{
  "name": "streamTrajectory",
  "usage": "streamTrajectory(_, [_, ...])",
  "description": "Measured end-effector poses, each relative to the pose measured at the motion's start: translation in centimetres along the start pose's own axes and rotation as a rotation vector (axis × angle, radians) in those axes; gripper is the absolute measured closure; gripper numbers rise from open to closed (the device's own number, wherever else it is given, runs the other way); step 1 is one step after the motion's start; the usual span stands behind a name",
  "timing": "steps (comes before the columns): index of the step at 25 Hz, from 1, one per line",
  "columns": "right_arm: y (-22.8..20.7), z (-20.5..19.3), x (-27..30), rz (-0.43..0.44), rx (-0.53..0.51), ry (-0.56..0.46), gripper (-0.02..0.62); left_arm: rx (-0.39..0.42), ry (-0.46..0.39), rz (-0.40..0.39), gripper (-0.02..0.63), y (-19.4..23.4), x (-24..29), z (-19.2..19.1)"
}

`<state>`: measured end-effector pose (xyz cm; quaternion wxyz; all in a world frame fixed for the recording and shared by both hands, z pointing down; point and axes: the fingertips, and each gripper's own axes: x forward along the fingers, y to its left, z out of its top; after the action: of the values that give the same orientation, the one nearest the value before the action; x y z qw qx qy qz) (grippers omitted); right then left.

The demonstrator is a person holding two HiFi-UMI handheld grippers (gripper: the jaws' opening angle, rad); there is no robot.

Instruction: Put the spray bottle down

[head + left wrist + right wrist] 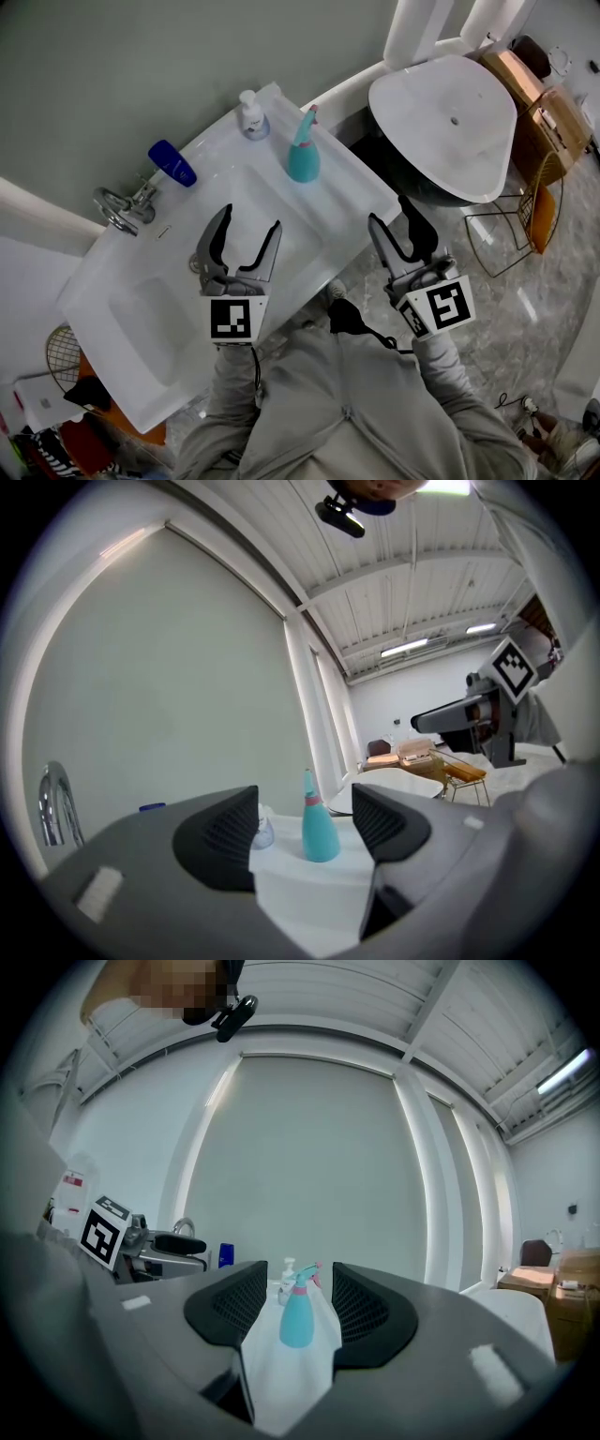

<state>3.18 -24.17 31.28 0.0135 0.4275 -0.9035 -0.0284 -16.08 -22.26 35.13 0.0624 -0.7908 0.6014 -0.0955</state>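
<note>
The left gripper is spread wide, and nothing is between its jaws. It hangs over the white sink. The right gripper is spread too and holds nothing. It is out past the sink's front edge, over the floor. The hands that hold the grippers are hidden under the marker cubes.

The spray bottle is blue-green with a pink top. It stands upright on the flat back part of the sink, well apart from both grippers. Each gripper view shows it far off in the gap between the jaws, with nothing touching it.

A small pump bottle stands near the spray bottle, closer to the wall. In the left gripper view one jaw covers half of it. A blue bottle lies further along the back of the sink. In the left gripper view only a bit of its top shows. Next to it is the shiny tap.

Past the sink's end is a big white tub. A brown box sits behind it, partly cut off by the edge.
</note>
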Motion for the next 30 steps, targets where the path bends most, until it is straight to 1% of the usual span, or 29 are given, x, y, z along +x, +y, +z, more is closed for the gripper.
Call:
streamTrajectory(9, [2.1,0.4,-1.4,-0.009,-0.005,-0.006,0.379,-0.017,-0.009,0.018,0.245,0.3,-3.4,0.5])
streamTrajectory(14, [2.8,0.4,-1.9,-0.013,-0.007,-0.007,0.38,-0.008,-0.019,0.027,0.245,0.5,-4.8,0.9])
streamTrajectory(19, [3.2,0.5,-2.0,-0.016,-0.008,-0.008,0.38,0.002,-0.029,0.037,0.245,0.6,-5.7,1.1])
streamTrajectory(26, [3.2,0.8,-2.4,-0.023,-0.013,-0.011,0.38,-0.022,-0.031,0.051,0.245,0.5,-6.3,1.4])
streamTrajectory(30, [3.1,0.8,-2.6,-0.025,-0.011,-0.012,0.38,-0.001,-0.029,0.045,0.245,0.4,-6.4,1.4])
